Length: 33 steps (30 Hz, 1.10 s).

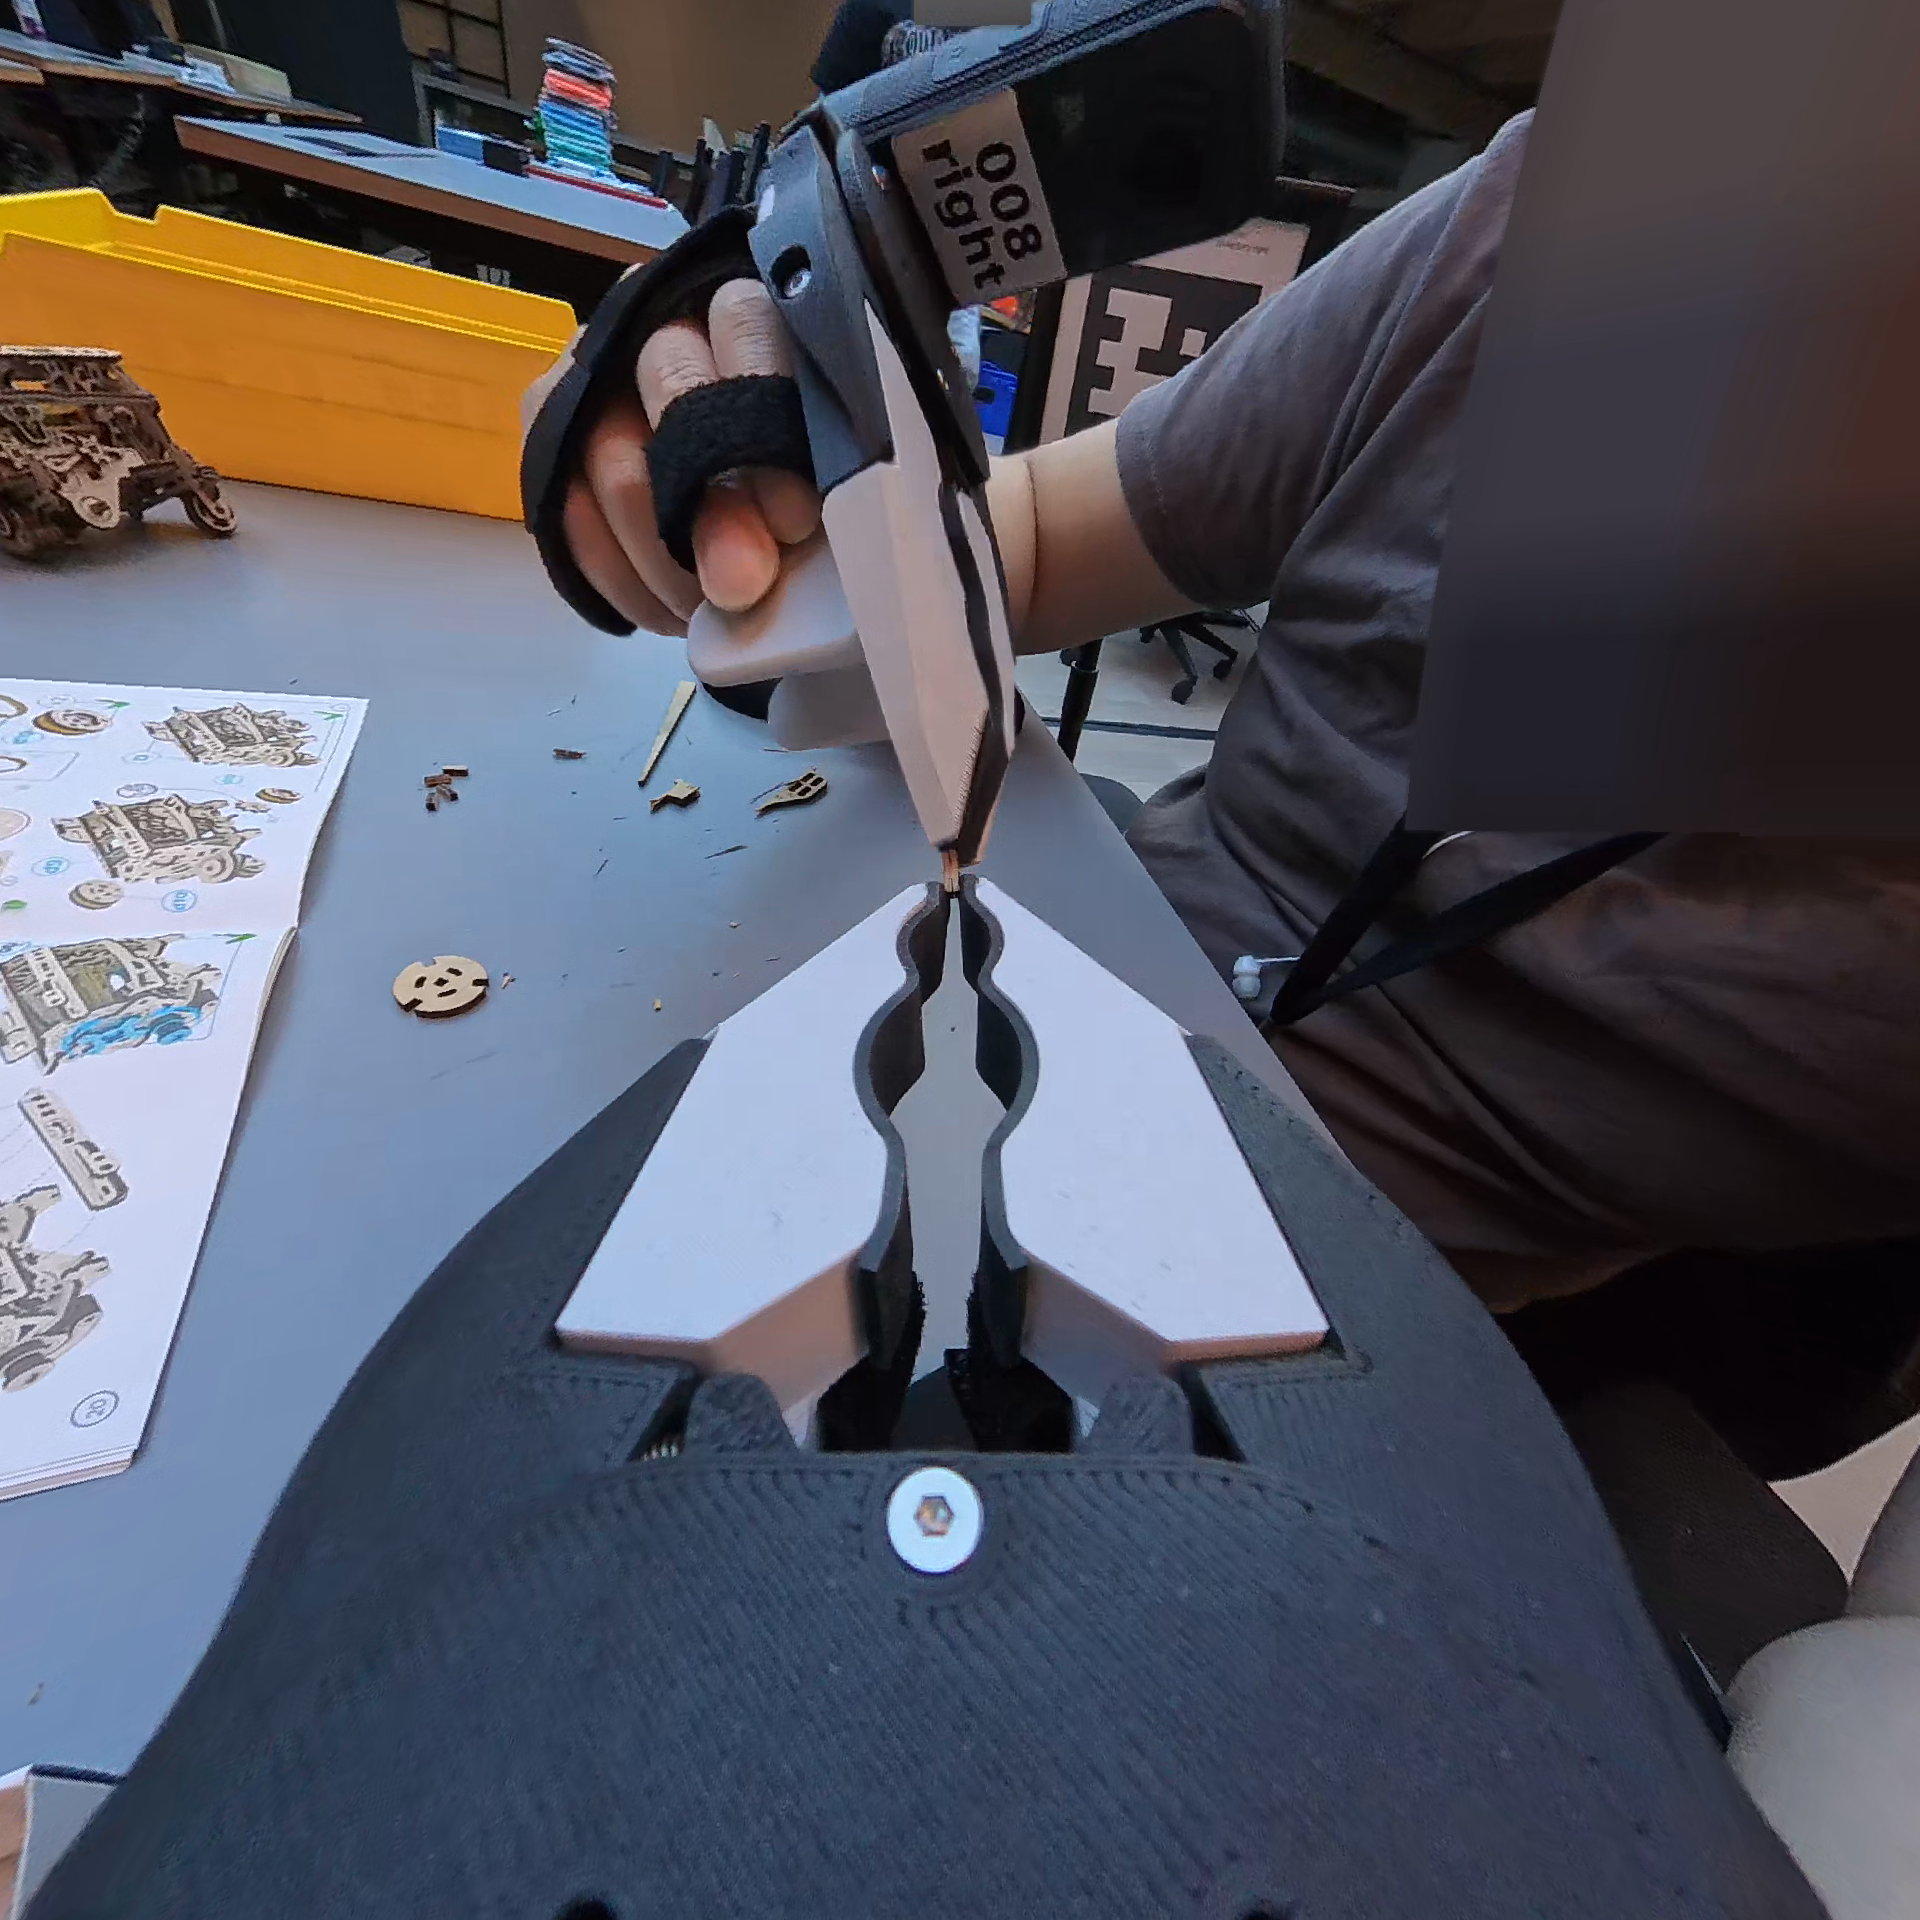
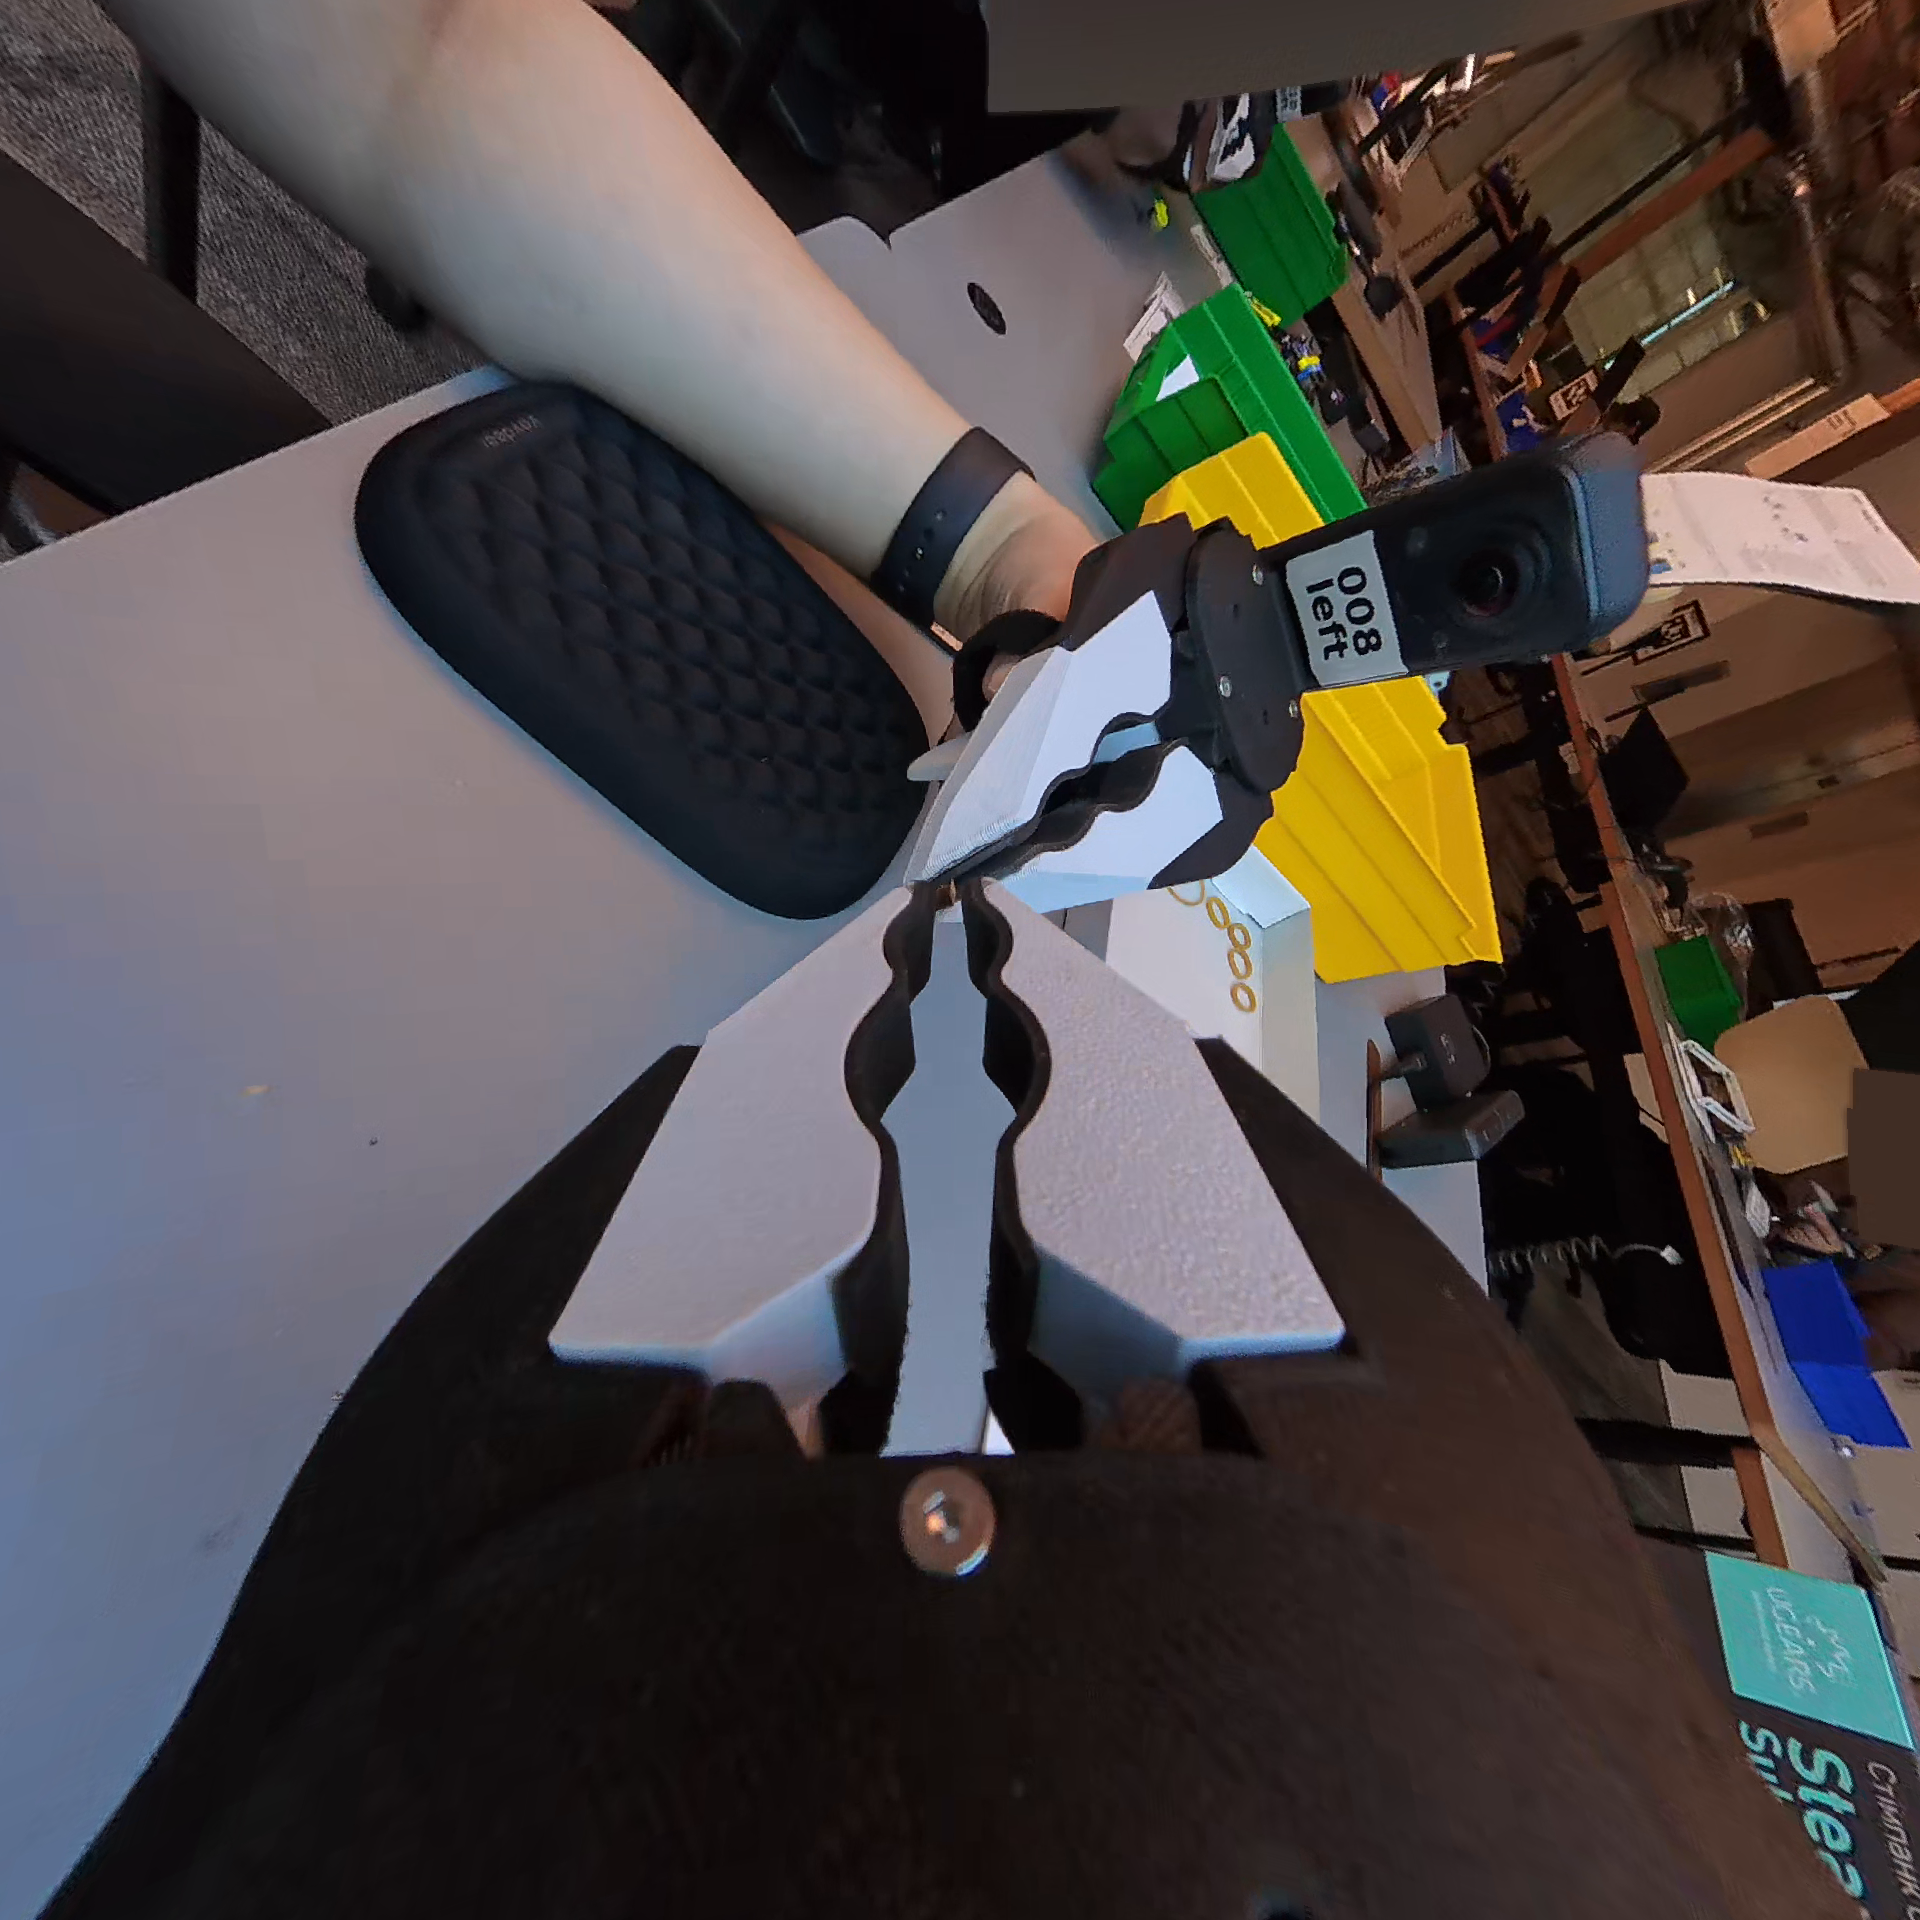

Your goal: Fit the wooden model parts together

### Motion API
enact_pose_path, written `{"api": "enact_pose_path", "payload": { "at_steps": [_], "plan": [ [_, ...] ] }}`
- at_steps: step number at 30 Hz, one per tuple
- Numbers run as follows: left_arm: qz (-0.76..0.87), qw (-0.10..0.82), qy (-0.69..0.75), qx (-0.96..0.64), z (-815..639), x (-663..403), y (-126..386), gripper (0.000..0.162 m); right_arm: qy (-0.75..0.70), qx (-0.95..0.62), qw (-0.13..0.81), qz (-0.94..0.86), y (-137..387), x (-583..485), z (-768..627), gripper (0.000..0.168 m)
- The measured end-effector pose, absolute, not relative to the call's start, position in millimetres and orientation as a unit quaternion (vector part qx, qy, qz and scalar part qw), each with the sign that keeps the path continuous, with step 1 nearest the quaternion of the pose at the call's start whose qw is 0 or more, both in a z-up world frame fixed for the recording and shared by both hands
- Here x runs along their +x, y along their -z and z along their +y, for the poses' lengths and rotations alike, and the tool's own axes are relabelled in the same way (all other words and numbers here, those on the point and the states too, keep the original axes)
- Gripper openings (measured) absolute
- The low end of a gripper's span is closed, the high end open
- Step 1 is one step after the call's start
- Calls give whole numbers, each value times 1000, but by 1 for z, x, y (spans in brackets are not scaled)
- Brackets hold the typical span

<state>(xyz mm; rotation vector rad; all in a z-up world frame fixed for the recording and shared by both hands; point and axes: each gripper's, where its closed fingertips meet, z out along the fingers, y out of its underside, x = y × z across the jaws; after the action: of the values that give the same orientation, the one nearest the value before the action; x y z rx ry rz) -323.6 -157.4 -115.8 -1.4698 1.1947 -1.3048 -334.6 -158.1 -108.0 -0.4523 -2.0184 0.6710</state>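
Note:
A tiny light wooden part (image 1: pixel 951 873) sits between the tips of both grippers, held in the air above the grey table's (image 1: pixel 499 582) near edge. My left gripper (image 1: pixel 951 896) is shut on its lower end. My right gripper (image 1: pixel 961 844) comes down from above, held by a hand, and is shut on its upper end. In the right wrist view my right gripper (image 2: pixel 943 896) meets the left gripper (image 2: pixel 935 871) tip to tip, with a sliver of the wooden part (image 2: pixel 945 891) showing. I cannot tell whether it is one piece or two joined.
On the table lie a round wooden disc (image 1: pixel 441 985), small wooden bits (image 1: pixel 792 792), a thin stick (image 1: pixel 665 732) and an open instruction booklet (image 1: pixel 135 987). A built wooden model (image 1: pixel 94 447) and a yellow bin (image 1: pixel 260 343) stand behind. A black wrist pad (image 2: pixel 634 644) lies under the left forearm. My two grippers' fingertips are within a few centimetres of each other.

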Motion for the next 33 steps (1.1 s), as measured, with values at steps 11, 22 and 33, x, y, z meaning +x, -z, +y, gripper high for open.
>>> {"api": "enact_pose_path", "payload": {
  "at_steps": [11,22,33],
  "plan": [
    [477,387,526,-589,-159,-322,125,0,-265,-168,454,-834,117,-332,-159,5],
    [475,382,526,-592,-158,-321,126,1,-252,-167,460,-835,122,-334,-157,4],
    [474,372,526,-600,-158,-321,130,0,-246,-168,455,-839,127,-334,-157,2]
  ]
}}
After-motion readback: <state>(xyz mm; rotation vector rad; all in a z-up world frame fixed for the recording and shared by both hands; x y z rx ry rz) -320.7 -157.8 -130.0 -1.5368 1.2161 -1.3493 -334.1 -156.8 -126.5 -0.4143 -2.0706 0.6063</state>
